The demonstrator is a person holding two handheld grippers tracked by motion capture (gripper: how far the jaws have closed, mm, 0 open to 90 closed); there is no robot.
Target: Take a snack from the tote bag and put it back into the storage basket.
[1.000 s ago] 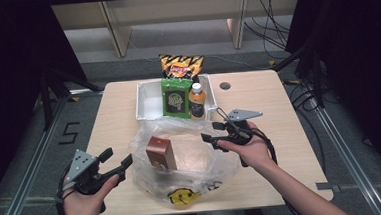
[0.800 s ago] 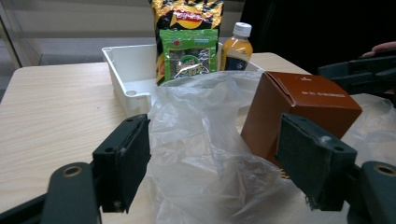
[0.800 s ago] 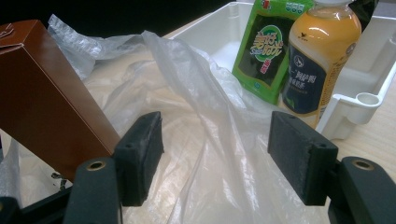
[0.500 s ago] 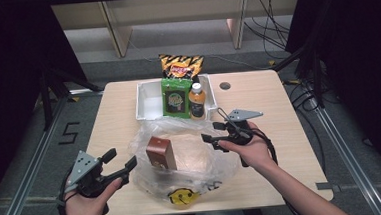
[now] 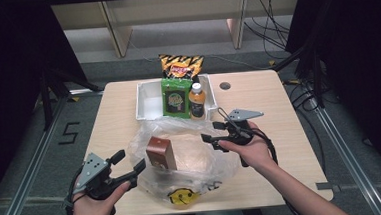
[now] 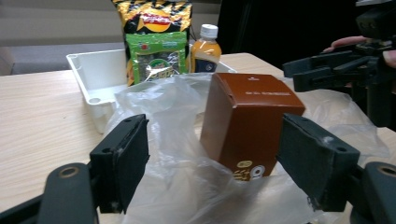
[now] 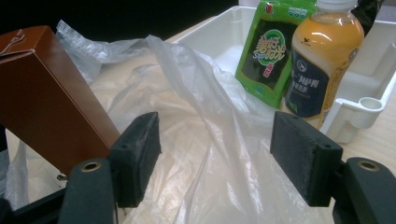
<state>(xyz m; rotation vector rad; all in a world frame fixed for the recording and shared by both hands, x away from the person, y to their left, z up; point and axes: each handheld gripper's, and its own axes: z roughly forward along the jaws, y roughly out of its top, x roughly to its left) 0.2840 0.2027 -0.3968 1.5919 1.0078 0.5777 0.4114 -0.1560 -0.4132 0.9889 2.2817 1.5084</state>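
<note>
A brown carton (image 5: pixel 160 152) stands upright amid the folds of a clear plastic bag (image 5: pixel 196 157) with a yellow smiley print, spread on the table's near half. My left gripper (image 5: pixel 130 160) sits at the bag's left edge, open; its view frames the carton (image 6: pixel 247 121) between wide jaws, untouched. At the bag's right side my right gripper (image 5: pixel 211 131) is open too. Its pads (image 7: pixel 137 156) straddle loose plastic (image 7: pixel 196 130) without pressing it, and the carton (image 7: pixel 42 93) lies to their left.
Behind the bag a white tray (image 5: pixel 145 102) holds a green snack packet (image 5: pixel 174 98) and an orange drink bottle (image 5: pixel 196 101). A chips bag (image 5: pixel 181 65) leans at its far side. The wooden table (image 5: pixel 279 112) has a round hole near its back right.
My left gripper has edged a little to the right, closer to the bag. The right gripper, the carton and the bag have stayed where they were.
</note>
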